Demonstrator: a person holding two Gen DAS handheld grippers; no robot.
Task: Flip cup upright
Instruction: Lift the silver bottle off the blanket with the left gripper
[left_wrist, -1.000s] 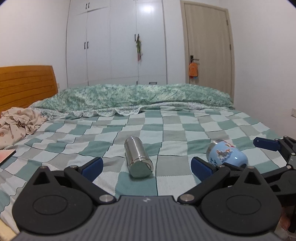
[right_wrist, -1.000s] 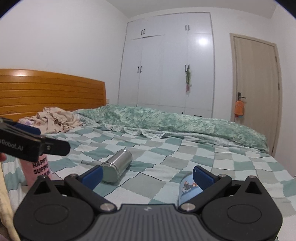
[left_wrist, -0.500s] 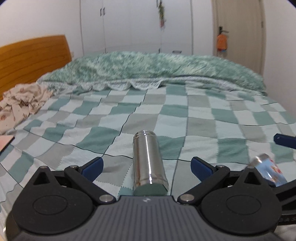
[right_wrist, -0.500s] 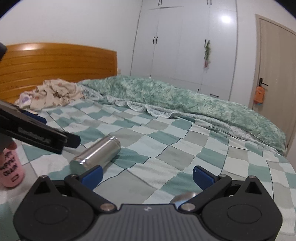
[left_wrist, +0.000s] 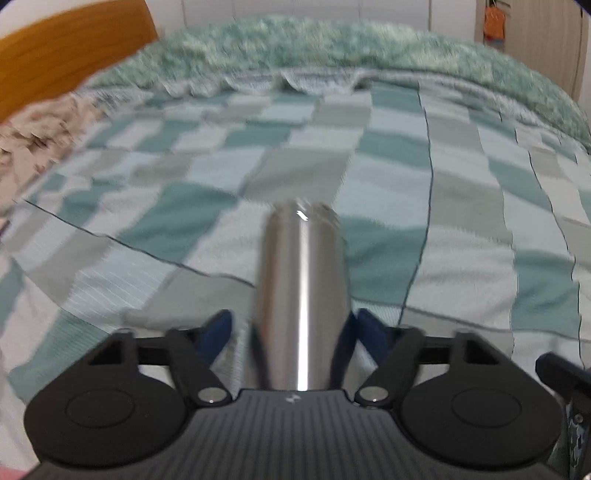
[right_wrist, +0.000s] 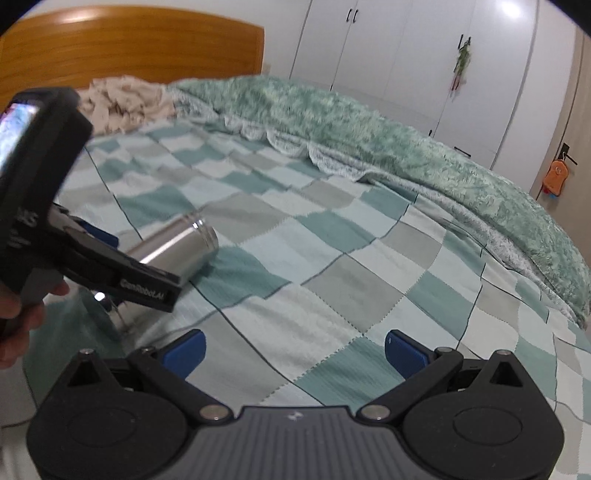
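Your left gripper (left_wrist: 291, 328) straddles the steel cup (left_wrist: 303, 295), which lies on its side on the checkered blanket (right_wrist: 332, 258) toward the headboard end; whether the fingers pinch it is unclear. Your right gripper (right_wrist: 293, 350) gapes wide, holding nothing.

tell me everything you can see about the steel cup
The steel cup is a plain, shiny metal cylinder with a ridged band at its far end. It lies on its side on the checked blanket, not yet upright. The left gripper straddles its near end, blue pads beside it; motion blur hides whether they touch.
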